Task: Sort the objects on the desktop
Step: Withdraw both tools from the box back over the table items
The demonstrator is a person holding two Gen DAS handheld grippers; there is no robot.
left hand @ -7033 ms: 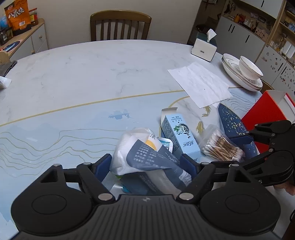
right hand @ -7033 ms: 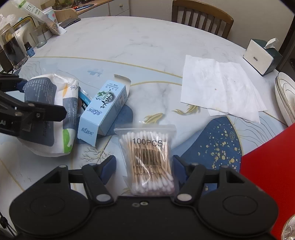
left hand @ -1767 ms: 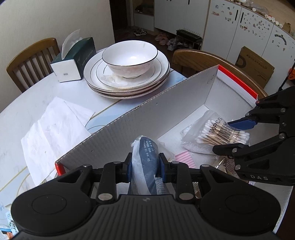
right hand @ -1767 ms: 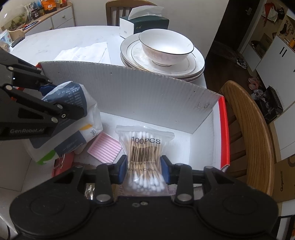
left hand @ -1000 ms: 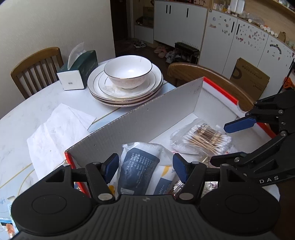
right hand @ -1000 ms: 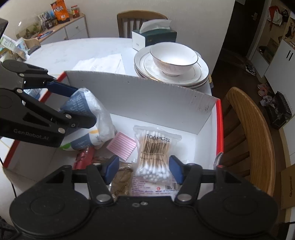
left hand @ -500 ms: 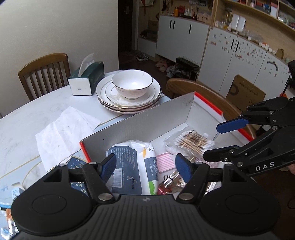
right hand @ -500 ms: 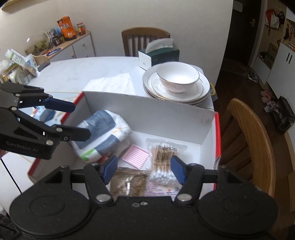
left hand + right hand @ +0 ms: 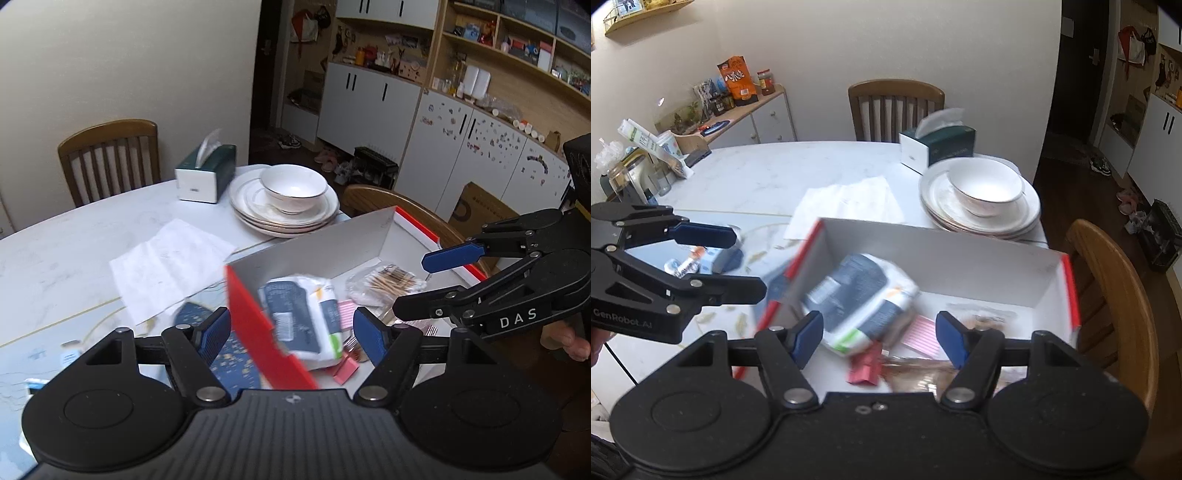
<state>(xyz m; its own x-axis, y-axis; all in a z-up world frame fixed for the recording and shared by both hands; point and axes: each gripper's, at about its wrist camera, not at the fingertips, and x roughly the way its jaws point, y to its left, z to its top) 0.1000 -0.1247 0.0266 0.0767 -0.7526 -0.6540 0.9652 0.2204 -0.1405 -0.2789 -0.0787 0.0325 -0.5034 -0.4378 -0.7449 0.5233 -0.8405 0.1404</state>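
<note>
A red-rimmed white box (image 9: 328, 251) (image 9: 945, 251) stands at the table's near right edge. Inside lie a blue-and-white tissue pack (image 9: 299, 314) (image 9: 857, 295), a bag of cotton swabs (image 9: 388, 284) (image 9: 982, 314) and a pink pad (image 9: 919, 332). My left gripper (image 9: 291, 336) is open and empty, above the box's left wall; it shows in the right wrist view (image 9: 738, 262) too. My right gripper (image 9: 879, 336) is open and empty above the box's near side; it also shows in the left wrist view (image 9: 410, 284). A light blue carton (image 9: 713, 258) lies on the table left of the box.
Stacked plates with a bowl (image 9: 288, 199) (image 9: 982, 195), a tissue box (image 9: 203, 177) (image 9: 938, 144) and a sheet of paper (image 9: 166, 262) (image 9: 849, 203) lie beyond the box. Wooden chairs (image 9: 1115, 295) (image 9: 107, 158) stand around the table. A sideboard (image 9: 738, 118) with clutter is far left.
Both grippers let go of their loads in the box, opened, and have pulled up and back. The tissue pack and the cotton swabs now lie in the box.
</note>
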